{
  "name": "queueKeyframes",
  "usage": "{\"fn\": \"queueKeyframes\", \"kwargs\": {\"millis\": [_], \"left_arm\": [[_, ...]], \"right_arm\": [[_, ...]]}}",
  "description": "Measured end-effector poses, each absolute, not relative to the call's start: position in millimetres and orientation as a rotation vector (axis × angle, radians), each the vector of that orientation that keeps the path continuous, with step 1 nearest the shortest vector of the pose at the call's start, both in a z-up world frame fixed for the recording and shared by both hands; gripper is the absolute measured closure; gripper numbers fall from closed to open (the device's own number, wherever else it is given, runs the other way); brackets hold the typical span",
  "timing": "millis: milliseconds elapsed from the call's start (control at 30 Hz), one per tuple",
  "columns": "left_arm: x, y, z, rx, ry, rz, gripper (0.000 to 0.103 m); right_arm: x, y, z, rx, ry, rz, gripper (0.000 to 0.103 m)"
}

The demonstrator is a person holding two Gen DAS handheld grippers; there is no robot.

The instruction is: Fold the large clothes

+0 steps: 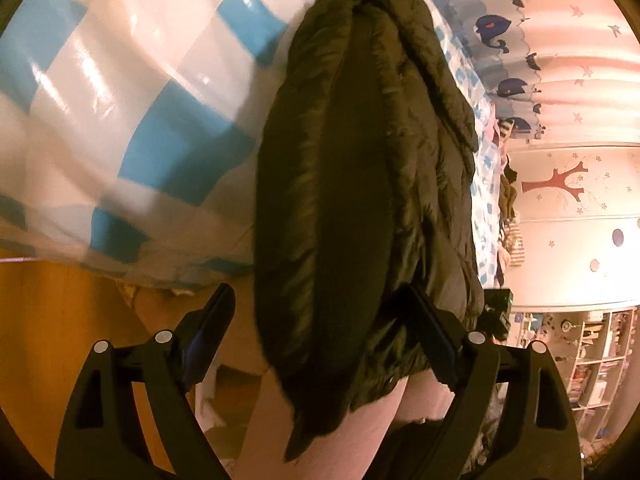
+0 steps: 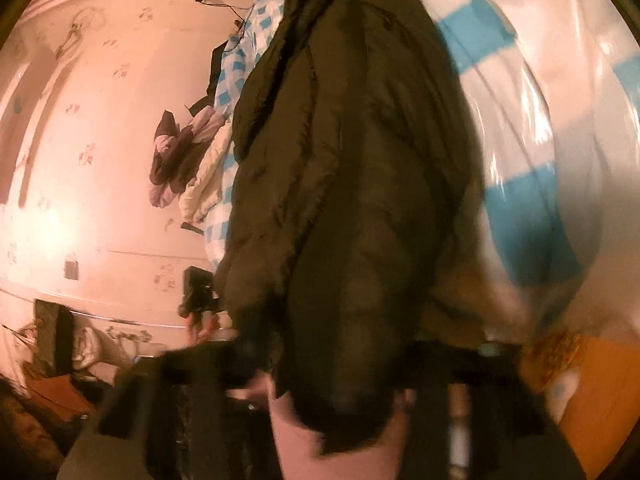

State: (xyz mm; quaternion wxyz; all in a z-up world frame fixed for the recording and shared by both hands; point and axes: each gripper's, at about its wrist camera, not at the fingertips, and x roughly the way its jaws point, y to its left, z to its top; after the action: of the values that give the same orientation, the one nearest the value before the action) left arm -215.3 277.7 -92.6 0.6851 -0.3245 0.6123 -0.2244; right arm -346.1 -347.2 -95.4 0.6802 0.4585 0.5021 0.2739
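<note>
dark olive quilted puffer jacket (image 1: 360, 184) bunched lengthwise on blue-white checked bed cover (image 1: 132, 92) | left gripper (image 1: 320, 312) fingers spread, straddling jacket | right gripper (image 2: 340, 364) blurred, fingers' state cannot tell

Left wrist view, upper left: the glossy blue-and-white checked plastic cover (image 1: 132, 92) beside me, streaked with glare. Upper right: a pale curtain printed with navy whales and small stars (image 1: 532, 40). Right of centre: the cream wall panel bearing a red tree decal (image 1: 568, 184). Lower right: my white open shelving unit crowded with small items (image 1: 592, 356). Lower left: a warm orange-brown wooden surface (image 1: 60, 312). Right wrist view, left half: the pinkish wall with faint floral prints (image 2: 104, 152); left of centre, a heap of rumpled purple and cream clothes (image 2: 180, 160); upper right, the same checked cover, blurred.
</note>
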Motion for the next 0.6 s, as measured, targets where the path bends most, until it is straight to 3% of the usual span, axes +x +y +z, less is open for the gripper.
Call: {"fn": "queueKeyframes", "kwargs": {"millis": [33,100,133,200,467,533,567,600], "left_arm": [[-215,277,-92,-0.733,1.375,-0.500,0.049],[-216,274,-94,-0.774,1.397,-0.502,0.078],[-216,272,-90,-0.760,1.381,-0.496,0.086],[-218,268,-77,-0.719,1.347,-0.499,0.093],[-256,272,0,-0.589,1.225,-0.617,0.097],[-264,270,0,-0.518,1.246,-0.633,0.094],[-265,271,-6,-0.508,1.267,-0.623,0.091],[-264,274,-16,-0.511,1.294,-0.609,0.081]], "right_arm": [[-346,-345,-93,1.014,1.110,0.615,0.082],[-348,-342,-85,0.974,1.084,0.607,0.089],[-349,-341,-80,0.963,1.064,0.605,0.091],[-353,-342,-70,0.960,1.022,0.607,0.093],[-385,-335,-15,0.894,0.934,0.743,0.094],[-391,-335,-21,0.876,0.981,0.743,0.090],[-393,-336,-31,0.884,1.015,0.727,0.084],[-393,-338,-40,0.907,1.036,0.716,0.072]]}}
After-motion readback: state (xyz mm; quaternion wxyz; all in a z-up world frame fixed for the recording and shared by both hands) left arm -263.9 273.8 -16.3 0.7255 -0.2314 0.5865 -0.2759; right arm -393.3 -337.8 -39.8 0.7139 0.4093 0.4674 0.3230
